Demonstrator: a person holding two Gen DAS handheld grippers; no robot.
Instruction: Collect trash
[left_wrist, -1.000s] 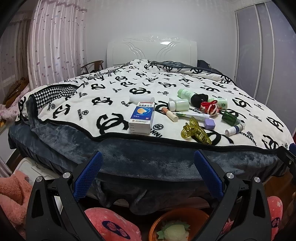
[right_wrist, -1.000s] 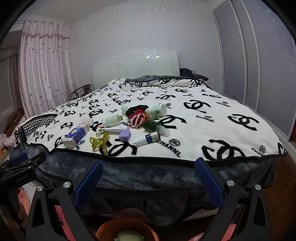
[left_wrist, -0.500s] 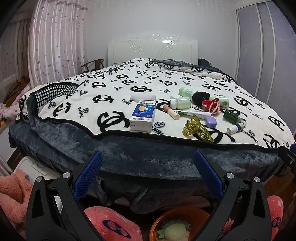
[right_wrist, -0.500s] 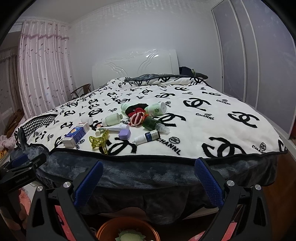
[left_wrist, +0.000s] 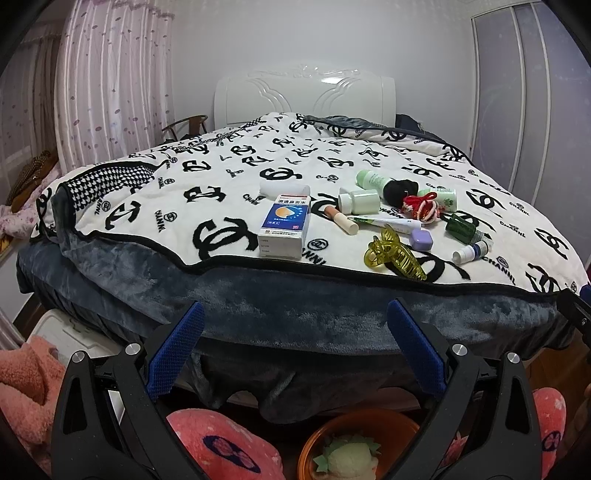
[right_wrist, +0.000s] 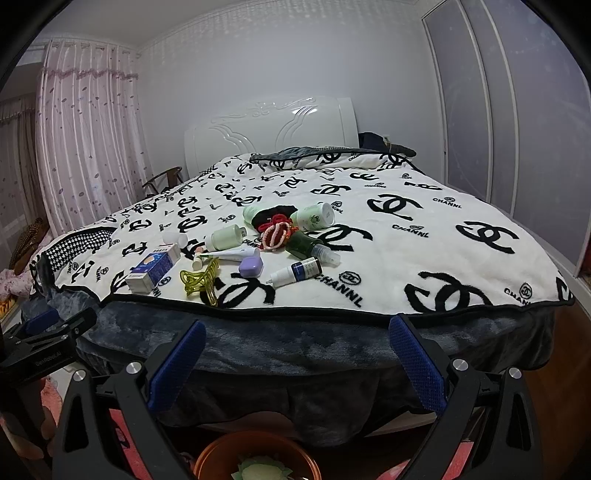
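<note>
Blanket (left_wrist: 229, 177) printed w/ repeated "CHANNL" + interlocked-C logos. Blue/white box (left_wrist: 283, 225) has Chinese text, not legible to me. Clutter lies near bed's foot edge: box, yellow-green hair claw (left_wrist: 393, 254), lilac case (left_wrist: 421, 239), dropper btl (right_wrist: 295, 272), pale green bottles, red cord. Orange bin (left_wrist: 354, 439) on floor below, between fingers. Left gripper (left_wrist: 293, 350) and right gripper (right_wrist: 295, 363) both level, aimed at bed, jaws wide apart, holding nothing.
</note>
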